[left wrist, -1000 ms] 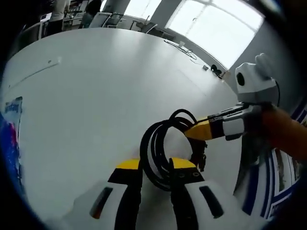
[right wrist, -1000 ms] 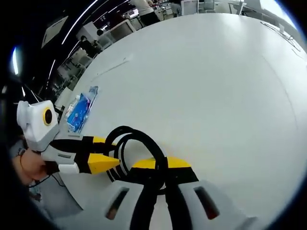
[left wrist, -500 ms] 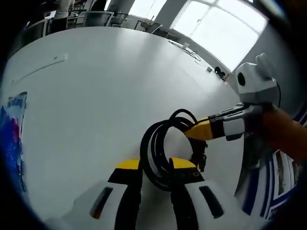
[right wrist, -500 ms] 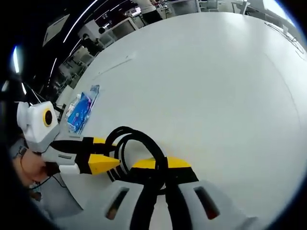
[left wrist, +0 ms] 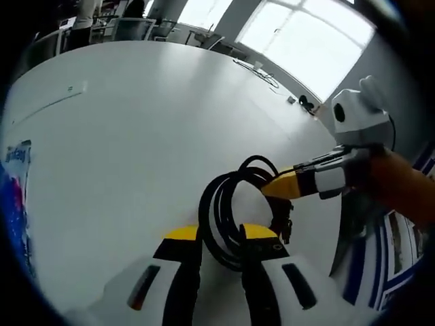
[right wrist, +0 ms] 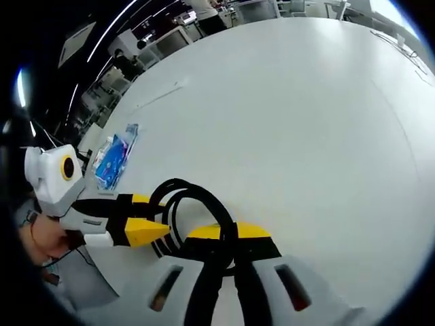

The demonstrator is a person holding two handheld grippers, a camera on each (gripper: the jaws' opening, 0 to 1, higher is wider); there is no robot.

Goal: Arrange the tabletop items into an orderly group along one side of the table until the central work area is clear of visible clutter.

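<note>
**Above the table edge: cable coil held by both grippers, unchanged**

Coiled black cable (left wrist: 224, 217) is clamped between the jaws of the left gripper (left wrist: 219, 238) and the right gripper (right wrist: 228, 238), over the white table (right wrist: 292, 115). No shift is noted across the last second. Blue packet (right wrist: 114, 155) lies well apart. Placement is judged pending.

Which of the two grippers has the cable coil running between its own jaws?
Both do. The left gripper has the black cable coil between its jaws, and the right gripper clamps the same coil from the other side. They differ in where they grip, not whether.
</note>
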